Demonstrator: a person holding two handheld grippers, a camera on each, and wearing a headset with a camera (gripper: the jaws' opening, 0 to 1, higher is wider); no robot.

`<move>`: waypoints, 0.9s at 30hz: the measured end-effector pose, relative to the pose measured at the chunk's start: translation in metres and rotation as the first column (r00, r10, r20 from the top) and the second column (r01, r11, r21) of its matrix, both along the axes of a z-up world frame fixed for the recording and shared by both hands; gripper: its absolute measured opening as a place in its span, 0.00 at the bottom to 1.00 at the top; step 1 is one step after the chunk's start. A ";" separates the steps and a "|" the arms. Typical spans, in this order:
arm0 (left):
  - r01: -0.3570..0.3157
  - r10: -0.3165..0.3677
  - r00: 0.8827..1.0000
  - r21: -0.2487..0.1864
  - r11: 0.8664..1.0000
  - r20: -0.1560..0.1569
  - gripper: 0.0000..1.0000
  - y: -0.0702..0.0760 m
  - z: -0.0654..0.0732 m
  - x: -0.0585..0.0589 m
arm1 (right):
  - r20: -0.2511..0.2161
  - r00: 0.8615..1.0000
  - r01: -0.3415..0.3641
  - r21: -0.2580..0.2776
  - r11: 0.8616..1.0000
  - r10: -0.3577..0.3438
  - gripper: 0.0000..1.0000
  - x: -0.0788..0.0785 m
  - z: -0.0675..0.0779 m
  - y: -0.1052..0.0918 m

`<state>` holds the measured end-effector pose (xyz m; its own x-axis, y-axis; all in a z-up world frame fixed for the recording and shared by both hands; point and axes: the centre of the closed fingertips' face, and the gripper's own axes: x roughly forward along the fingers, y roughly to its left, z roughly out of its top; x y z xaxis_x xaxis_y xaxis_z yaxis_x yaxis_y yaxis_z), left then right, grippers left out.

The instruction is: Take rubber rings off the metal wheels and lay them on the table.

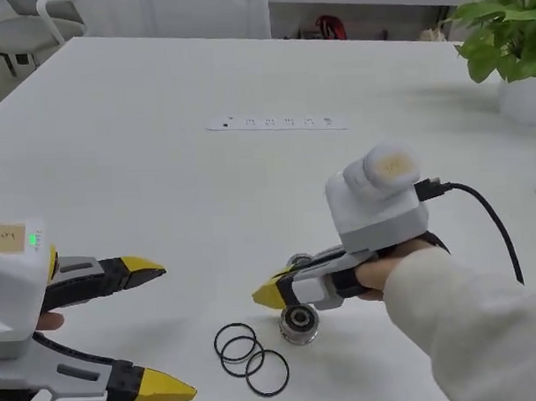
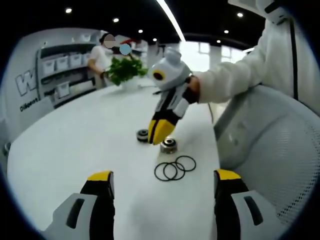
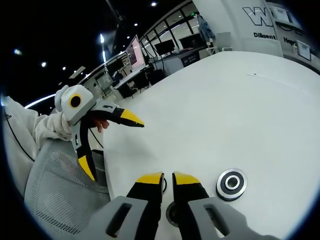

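**Three rings down, wheels still in play**

Three rubber rings (image 1: 251, 349) lie overlapping on the bench (image 1: 161, 151), near side. The right tool (image 1: 271, 295), tips drawn together on nothing visible, hovers just above the near wheel (image 1: 299, 321). The left tool (image 1: 154, 330) gapes wide and empty. The far wheel (image 3: 231, 183) shows a dark band, so there is likely more to strip.

White table (image 1: 117, 170); potted plant (image 1: 504, 29); power strip (image 1: 277, 123); mesh chair (image 2: 270, 145); ceiling spotlights (image 2: 68, 10).
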<state>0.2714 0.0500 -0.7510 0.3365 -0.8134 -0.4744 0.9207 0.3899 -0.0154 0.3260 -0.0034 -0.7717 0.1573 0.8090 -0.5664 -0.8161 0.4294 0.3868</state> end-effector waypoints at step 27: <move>-0.006 0.010 0.998 -0.074 0.997 0.063 0.90 -0.020 0.071 0.036 | 0.184 0.950 0.219 0.181 0.959 -0.252 0.30 0.057 0.057 -0.048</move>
<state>0.3074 0.0298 -0.6798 0.3705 -0.8425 -0.3911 0.9176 0.3973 0.0134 0.3834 -0.0510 -0.7143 0.4521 0.8107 -0.3719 -0.7672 0.5662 0.3015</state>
